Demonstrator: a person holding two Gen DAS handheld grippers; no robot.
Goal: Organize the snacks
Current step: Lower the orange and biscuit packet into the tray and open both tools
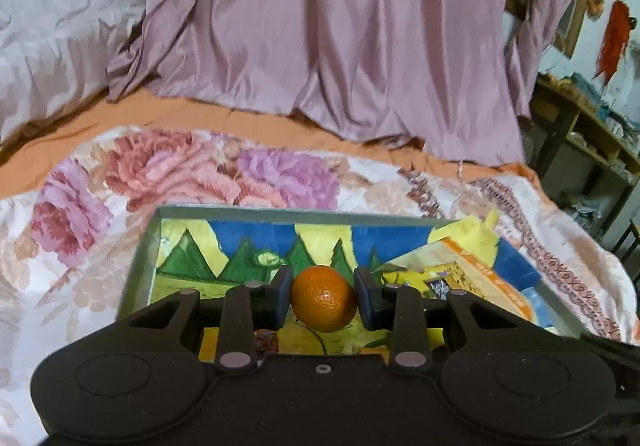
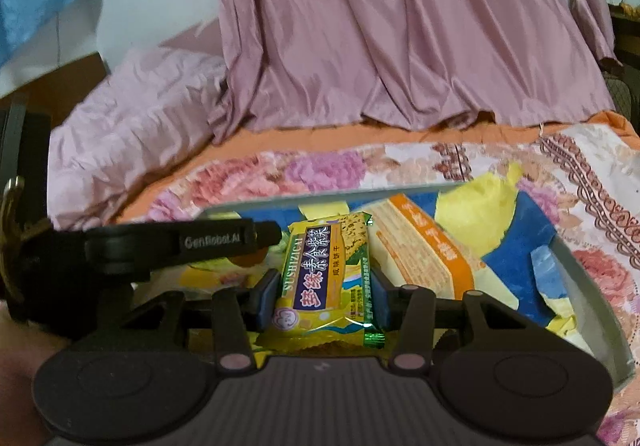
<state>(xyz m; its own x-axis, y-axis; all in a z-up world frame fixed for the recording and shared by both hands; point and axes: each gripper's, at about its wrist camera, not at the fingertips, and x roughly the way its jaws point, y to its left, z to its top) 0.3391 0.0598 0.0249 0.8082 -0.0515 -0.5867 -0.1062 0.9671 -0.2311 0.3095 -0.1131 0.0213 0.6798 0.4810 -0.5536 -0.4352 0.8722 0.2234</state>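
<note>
Left wrist view: the left gripper (image 1: 323,300) pinches an orange (image 1: 323,298) between its blue pads, one pad against each side of the fruit at its widest part. This grip is judged suitable for a round item, since it stops the fruit rolling out. The orange hangs over the tray (image 1: 138,266), a shallow grey-walled box with a painted lining, which rests on the floral bedspread (image 1: 120,182). To the right inside the tray lies an orange-edged wafer packet (image 1: 472,266), tilted against the far corner.

Right wrist view: the left gripper's side body crosses the left of the frame above the tray. The right gripper (image 2: 324,294) has its jaws pressed onto the long edges of a yellow biscuit packet (image 2: 324,274), holding it lengthwise over the tray floor. Just beside it on the right lies the wafer packet, apparently touching. Both held items are judged ready for placing; whether either touches the tray floor cannot be told.
</note>
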